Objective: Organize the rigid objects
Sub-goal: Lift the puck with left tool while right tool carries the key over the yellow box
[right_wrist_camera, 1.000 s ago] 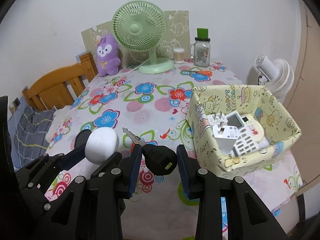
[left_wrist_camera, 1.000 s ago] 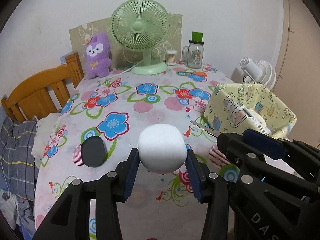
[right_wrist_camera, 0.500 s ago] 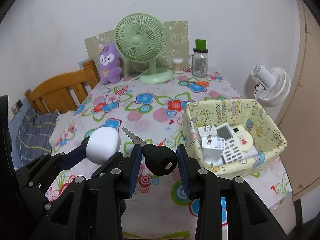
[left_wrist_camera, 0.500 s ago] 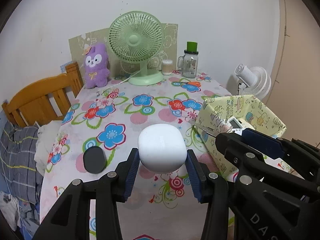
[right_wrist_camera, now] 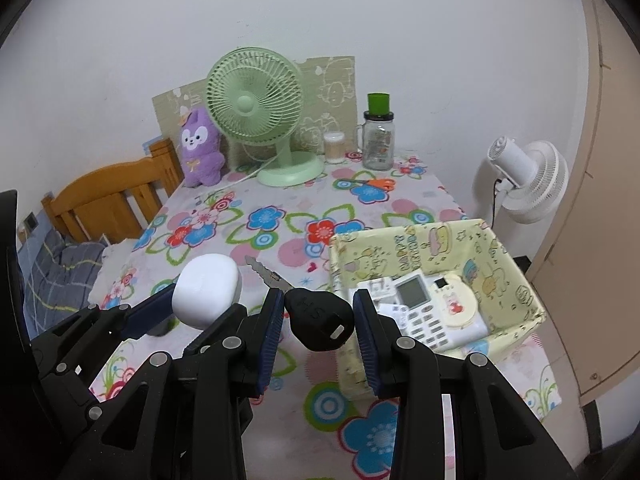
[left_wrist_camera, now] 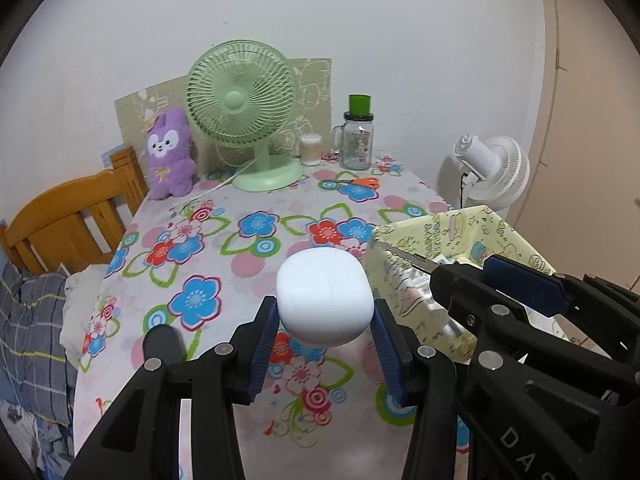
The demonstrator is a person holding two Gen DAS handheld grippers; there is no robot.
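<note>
- The left gripper, clamped on the white case, has risen off the floral table.
- The right gripper, clenched on the black key, has climbed too (both loads airborne), nearing the yellow box, likely for dropping in.

The flowered tabletop lies open mid-way; the yellow box blocks the right, green fan the rear.

Two fans, one plush toy, one basket, one key, one jar.
</note>
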